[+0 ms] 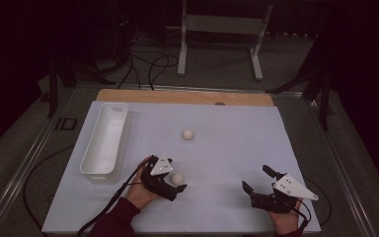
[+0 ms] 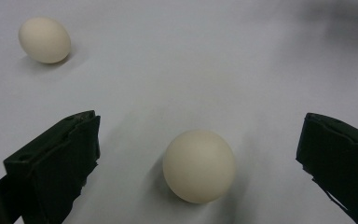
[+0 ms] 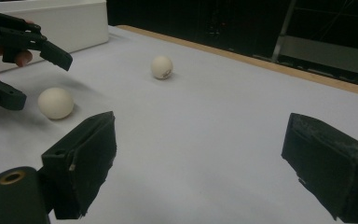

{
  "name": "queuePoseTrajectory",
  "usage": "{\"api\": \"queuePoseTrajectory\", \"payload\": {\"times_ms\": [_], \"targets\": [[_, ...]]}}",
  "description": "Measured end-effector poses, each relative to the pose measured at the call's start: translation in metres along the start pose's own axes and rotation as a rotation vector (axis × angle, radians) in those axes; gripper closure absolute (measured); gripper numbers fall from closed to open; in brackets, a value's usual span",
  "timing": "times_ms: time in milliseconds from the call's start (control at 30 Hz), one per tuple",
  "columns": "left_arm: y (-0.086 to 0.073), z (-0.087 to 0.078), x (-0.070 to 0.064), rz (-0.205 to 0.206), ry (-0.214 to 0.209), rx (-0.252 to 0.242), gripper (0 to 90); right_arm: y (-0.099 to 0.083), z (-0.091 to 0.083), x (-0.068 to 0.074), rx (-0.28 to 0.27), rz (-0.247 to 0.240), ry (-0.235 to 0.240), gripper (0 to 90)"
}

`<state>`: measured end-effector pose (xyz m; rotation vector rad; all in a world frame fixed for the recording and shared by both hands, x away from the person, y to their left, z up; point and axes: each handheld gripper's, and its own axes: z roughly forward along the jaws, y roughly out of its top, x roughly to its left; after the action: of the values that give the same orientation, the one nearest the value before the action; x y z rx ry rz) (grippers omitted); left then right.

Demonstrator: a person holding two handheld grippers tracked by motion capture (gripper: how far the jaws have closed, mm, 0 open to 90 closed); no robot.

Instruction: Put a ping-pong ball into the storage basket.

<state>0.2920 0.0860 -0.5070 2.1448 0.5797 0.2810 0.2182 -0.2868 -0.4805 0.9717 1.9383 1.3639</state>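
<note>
Two pale eggs lie on the white mat (image 1: 227,148). The near egg (image 1: 177,178) (image 2: 199,166) rests on the mat between the wide-apart jaws of my left gripper (image 1: 178,176) (image 2: 200,122), which is open and touches it on neither side. The far egg (image 1: 188,134) (image 2: 44,39) sits alone toward the mat's middle. My right gripper (image 1: 255,177) (image 3: 200,122) is open over bare mat at the front right, holding nothing. Its view shows both the near egg (image 3: 56,103) and the far egg (image 3: 161,66), and the left gripper (image 3: 28,70) around the near one.
A long white bin (image 1: 104,138) (image 3: 74,23) stands along the mat's left side, just beyond my left hand. A wooden strip (image 1: 187,96) edges the mat's far side. Cables and a white frame (image 1: 222,29) lie on the floor beyond the table.
</note>
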Motion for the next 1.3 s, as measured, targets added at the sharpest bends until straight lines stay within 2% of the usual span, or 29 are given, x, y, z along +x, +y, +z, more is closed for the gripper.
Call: {"api": "queuePoseTrajectory", "payload": {"times_ms": [433,667,700,967,1300], "targets": [[0.000,0.007,-0.003,-0.005,-0.009,0.053,1.5,0.000,0.000,0.000,0.005,0.000,-0.003,9.6],[0.000,0.010,-0.005,-0.003,-0.004,0.085,10.1,0.000,0.001,0.000,0.010,0.001,-0.003,9.6],[0.000,0.010,-0.005,-0.001,-0.001,0.089,14.2,0.000,0.001,0.000,0.012,0.002,-0.004,9.6],[0.000,0.013,-0.009,0.010,0.041,0.123,25.5,0.000,0.001,0.000,0.010,0.002,-0.003,9.6],[-0.001,0.013,-0.006,-0.005,0.022,0.156,37.1,0.000,0.000,0.000,0.010,0.002,-0.008,9.6]]}}
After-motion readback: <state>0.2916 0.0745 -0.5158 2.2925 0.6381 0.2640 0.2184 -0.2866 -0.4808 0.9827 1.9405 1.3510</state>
